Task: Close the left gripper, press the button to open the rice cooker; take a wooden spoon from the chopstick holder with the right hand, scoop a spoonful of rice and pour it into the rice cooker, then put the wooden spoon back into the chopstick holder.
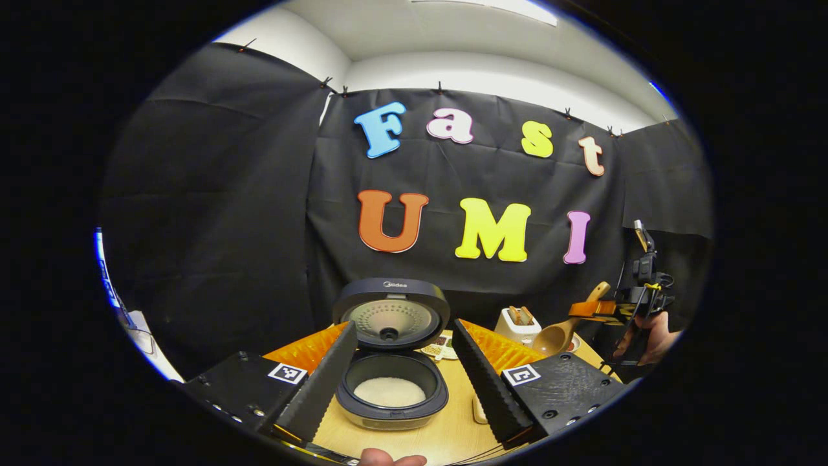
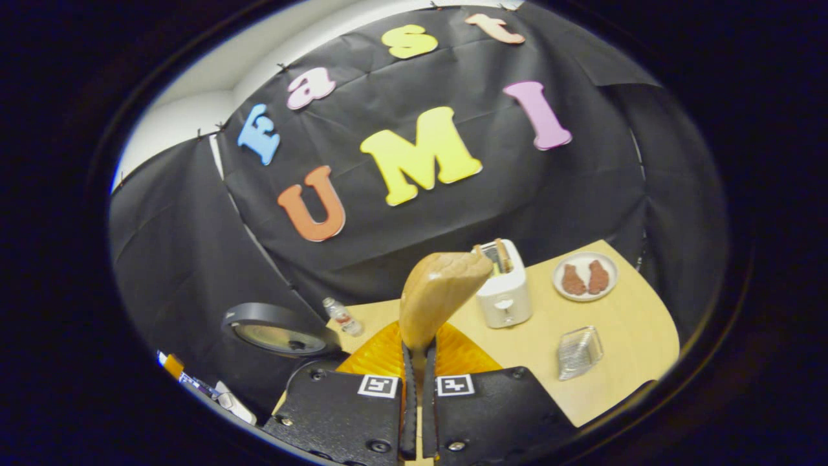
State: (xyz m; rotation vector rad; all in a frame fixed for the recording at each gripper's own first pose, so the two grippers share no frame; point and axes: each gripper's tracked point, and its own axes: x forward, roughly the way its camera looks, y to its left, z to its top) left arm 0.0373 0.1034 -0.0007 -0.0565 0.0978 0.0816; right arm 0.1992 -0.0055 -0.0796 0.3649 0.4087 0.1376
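In the left gripper view, our left tool [image 1: 401, 382] hangs above the bench [image 1: 446, 433] with its fingers [image 1: 320, 382] spread wide apart and nothing between them. Framed in that gap at 6 o'clock stands the rice cooker [image 1: 391, 388], its lid [image 1: 390, 314] tipped upright behind the pot, and we see a bed of white rice [image 1: 390, 390] lying in the bowl. A fingertip [image 1: 388, 459] of the holding hand peeks in at the very bottom. Toward 3 o'clock we see the right tool [image 1: 598, 309], held by a hand [image 1: 653, 340], carrying the wooden spoon [image 1: 566, 327] with its bowl angled down toward the bench. Just left of that spoon stands a white toaster [image 1: 517, 323], and between it and the cooker lies a small plate [image 1: 440, 346] with dark bits we cannot make out. In the right gripper view, our right tool [image 2: 417, 388] is clamped tight on the wooden spoon [image 2: 436, 298], whose bowl rises up from the fingers at the centre. At 8 o'clock we see the cooker's open lid [image 2: 278, 330], with a small bottle [image 2: 341, 317] just beside it. Toward 2 o'clock stands the toaster [image 2: 504, 291], beyond it a plate [image 2: 585, 277] carrying two brown pieces, and at 4 o'clock a clear container [image 2: 579, 349] lies on the bench [image 2: 621, 362].
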